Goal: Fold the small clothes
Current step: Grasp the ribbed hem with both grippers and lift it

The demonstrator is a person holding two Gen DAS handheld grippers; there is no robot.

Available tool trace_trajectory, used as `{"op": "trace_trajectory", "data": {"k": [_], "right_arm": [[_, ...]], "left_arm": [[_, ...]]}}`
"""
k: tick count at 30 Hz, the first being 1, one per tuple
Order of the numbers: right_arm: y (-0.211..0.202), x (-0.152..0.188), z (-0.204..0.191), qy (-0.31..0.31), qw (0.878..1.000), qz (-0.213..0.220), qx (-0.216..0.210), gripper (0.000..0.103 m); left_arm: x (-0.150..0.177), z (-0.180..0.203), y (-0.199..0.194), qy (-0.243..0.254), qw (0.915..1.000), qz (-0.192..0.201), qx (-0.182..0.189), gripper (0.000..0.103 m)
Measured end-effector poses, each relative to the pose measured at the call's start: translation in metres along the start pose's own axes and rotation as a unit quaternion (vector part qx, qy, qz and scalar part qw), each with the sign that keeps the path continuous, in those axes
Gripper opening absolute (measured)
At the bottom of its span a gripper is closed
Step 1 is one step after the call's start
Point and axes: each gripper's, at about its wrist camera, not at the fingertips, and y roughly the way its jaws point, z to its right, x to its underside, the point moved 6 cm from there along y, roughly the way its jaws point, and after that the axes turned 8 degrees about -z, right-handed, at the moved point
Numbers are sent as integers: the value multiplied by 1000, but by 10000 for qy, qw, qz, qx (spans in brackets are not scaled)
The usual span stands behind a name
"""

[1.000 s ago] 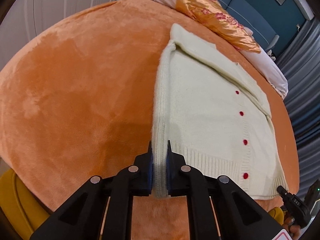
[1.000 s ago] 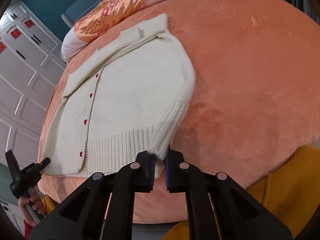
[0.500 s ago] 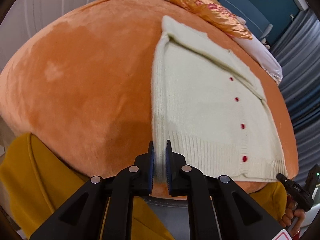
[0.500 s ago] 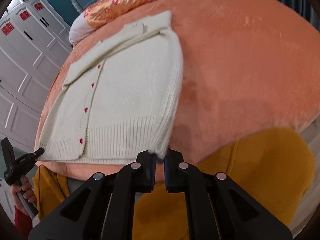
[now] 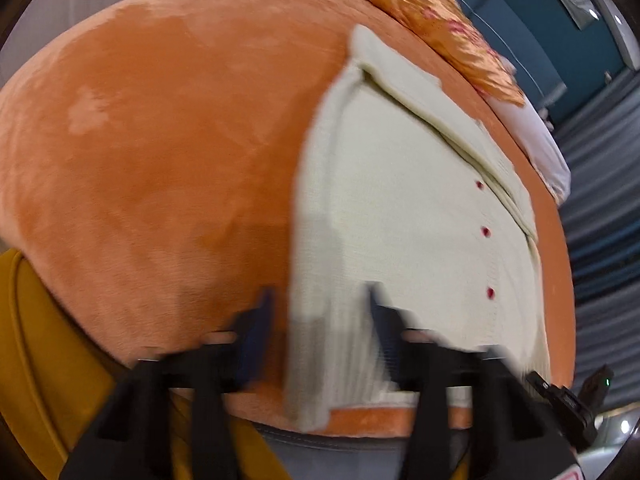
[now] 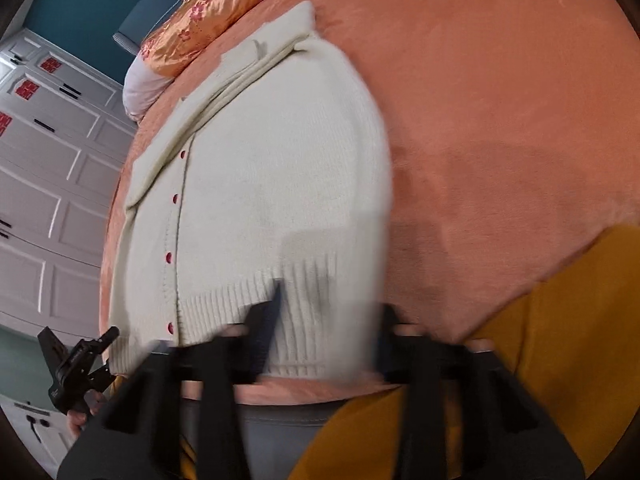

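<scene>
left wrist: steep down, close | right wrist: same | shared: cardigan (image 5: 404, 240) (image 6: 256, 200) on orange bedspread (image 5: 160, 160)

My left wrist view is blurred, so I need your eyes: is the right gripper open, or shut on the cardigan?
Observer: Open. The right gripper has its fingers spread, and the cardigan hem corner lies between them, unpinched.
Operator: Does that side lie flat?
Observer: Yes. Its outer edge curves smoothly on the blanket, with no bunching.
</scene>
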Motion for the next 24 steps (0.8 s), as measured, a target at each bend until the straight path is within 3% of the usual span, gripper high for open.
{"op": "trace_trajectory", "data": {"k": [4, 8, 12, 17, 19, 21, 24], "right_arm": [[-26, 2, -13, -436, 9986, 257, 149, 6], [-55, 13, -22, -925, 9947, 262, 354, 6], [-74, 46, -21, -1407, 9876, -115, 689, 6], [-93, 132, -5, -1673, 9750, -1135, 927, 5], [-102, 163, -4, -1801, 9692, -1342, 1005, 5], [-112, 177, -7, -1689, 9715, -1366, 944, 5], [-113, 173, -10, -1449, 9773, -1324, 793, 5]], "left_arm": [[0, 11, -20, 416, 9988, 172, -186, 6], [9, 14, -54, 648, 9977, 156, -82, 6], [45, 5, -75, 940, 9948, -256, -287, 6], [122, -21, -102, 1218, 9845, -1030, -730, 6], [150, -33, -111, 1063, 9829, -1234, -863, 6], [167, -41, -119, 705, 9867, -1224, -803, 6], [160, -34, -123, 702, 9889, -992, -858, 6]]}}
